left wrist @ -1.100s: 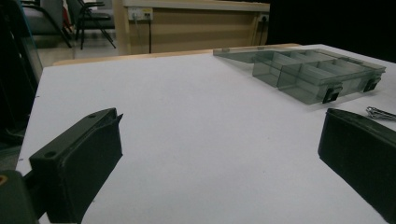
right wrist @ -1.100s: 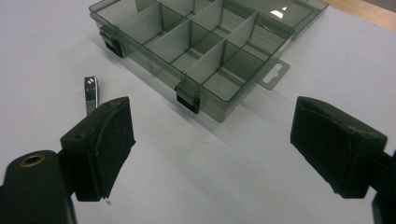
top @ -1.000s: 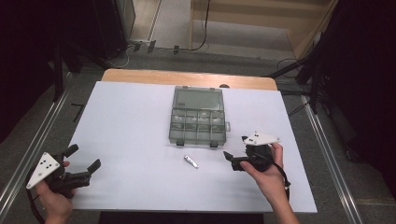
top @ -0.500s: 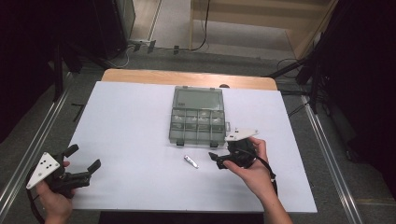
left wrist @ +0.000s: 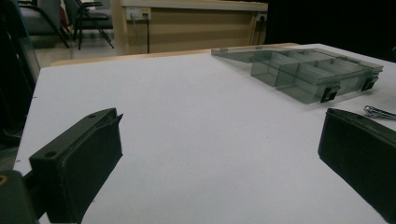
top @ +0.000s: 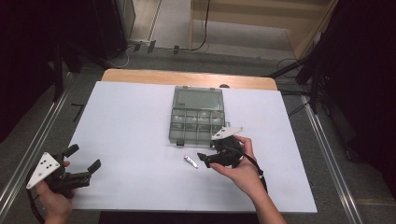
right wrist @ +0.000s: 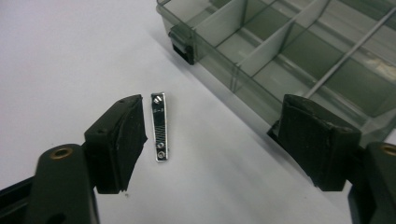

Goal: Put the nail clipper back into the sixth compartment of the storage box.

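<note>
Here, white rectangular table top (top: pixel 130 140). Open smoky-grey plastic compartment box (top: pixel 196 116) at far centre. Left gripper (top: pixel 81 163) near left, jaws wide apart, empty. Right gripper (right wrist: pixel 210 140) near box, jaws apart, just been closing, around small flat silver nail clipper (right wrist: pixel 159 127), pads not touching it; clipper lies on table just near box front.

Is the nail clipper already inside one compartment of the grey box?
No, the nail clipper lies flat on the white table, outside the grey box, between the open right tongs.
</note>
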